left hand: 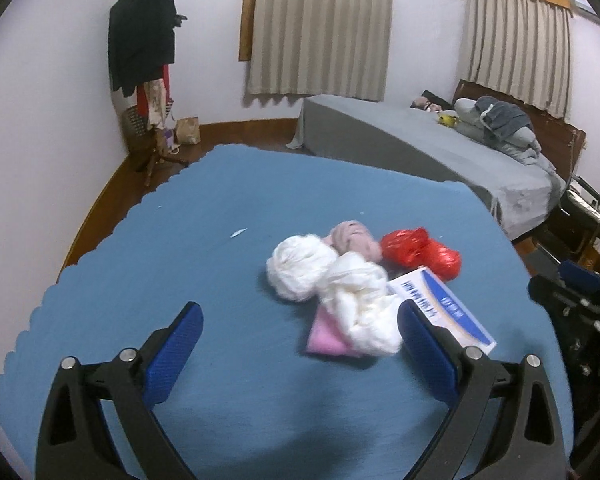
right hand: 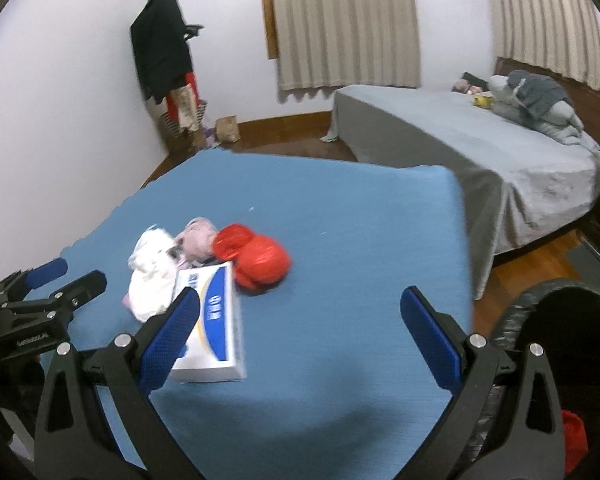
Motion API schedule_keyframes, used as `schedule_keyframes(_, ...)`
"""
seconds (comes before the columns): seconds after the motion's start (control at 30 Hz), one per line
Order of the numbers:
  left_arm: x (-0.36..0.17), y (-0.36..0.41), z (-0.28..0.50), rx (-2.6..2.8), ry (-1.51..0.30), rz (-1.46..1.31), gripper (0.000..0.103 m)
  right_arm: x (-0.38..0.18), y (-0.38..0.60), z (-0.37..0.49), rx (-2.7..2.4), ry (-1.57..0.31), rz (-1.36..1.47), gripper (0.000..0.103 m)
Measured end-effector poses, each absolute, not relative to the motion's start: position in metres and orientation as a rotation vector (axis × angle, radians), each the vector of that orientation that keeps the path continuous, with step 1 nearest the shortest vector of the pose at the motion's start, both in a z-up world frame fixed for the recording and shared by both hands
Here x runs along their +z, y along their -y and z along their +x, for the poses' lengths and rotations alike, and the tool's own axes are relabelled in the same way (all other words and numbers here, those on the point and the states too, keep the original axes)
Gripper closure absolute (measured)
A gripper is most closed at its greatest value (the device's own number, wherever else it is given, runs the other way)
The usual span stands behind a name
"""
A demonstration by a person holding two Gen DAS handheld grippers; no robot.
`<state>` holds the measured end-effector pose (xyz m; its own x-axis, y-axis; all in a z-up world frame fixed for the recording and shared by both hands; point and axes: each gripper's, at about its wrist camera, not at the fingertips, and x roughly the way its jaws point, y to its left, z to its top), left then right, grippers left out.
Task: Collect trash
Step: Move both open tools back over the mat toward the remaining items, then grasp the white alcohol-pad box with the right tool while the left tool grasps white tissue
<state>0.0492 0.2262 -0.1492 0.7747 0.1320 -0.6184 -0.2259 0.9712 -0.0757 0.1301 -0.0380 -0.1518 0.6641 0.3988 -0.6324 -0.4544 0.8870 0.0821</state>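
So the trash sits heaped mid-table: white wads [left hand: 332, 280], red bag [left hand: 420, 252], white-and-blue box [right hand: 212, 328] on the blue cloth [left hand: 180, 240]; left gripper [left hand: 300, 340] and right gripper [right hand: 300, 336] both gape wide, empty, apparently lining up a grab

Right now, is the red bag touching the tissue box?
Cannot tell. In the right wrist view the red bag meets the tissue box corner, but blur hides contact or gap.

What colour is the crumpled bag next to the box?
Red, shiny plastic bag, beside the box; clearest in the right wrist view.
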Motion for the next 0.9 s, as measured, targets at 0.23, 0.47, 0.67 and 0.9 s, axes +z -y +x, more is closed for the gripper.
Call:
schedule_keyframes(0.23, -0.159, -0.243, 0.047, 0.211, -0.679, -0.162, 0.009, -0.169, 0.012, 0.13, 0.531, -0.742, -0.103, 0.006)
schedule_keyframes(0.47, -0.163, -0.253, 0.045, 0.226, -0.689, -0.165, 0.009, -0.182, -0.008, 0.132, 0.553, -0.776, -0.13, 0.006)
schedule_keyframes(0.67, -0.163, -0.256, 0.045, 0.228, -0.692, -0.167, 0.009, -0.191, -0.019, 0.137, 0.56, -0.815, -0.145, 0.009)
schedule_keyframes(0.9, -0.164, -0.258, 0.046, 0.227, -0.691, -0.167, 0.009, -0.2, -0.032, 0.144, 0.582, -0.873, -0.176, 0.024)
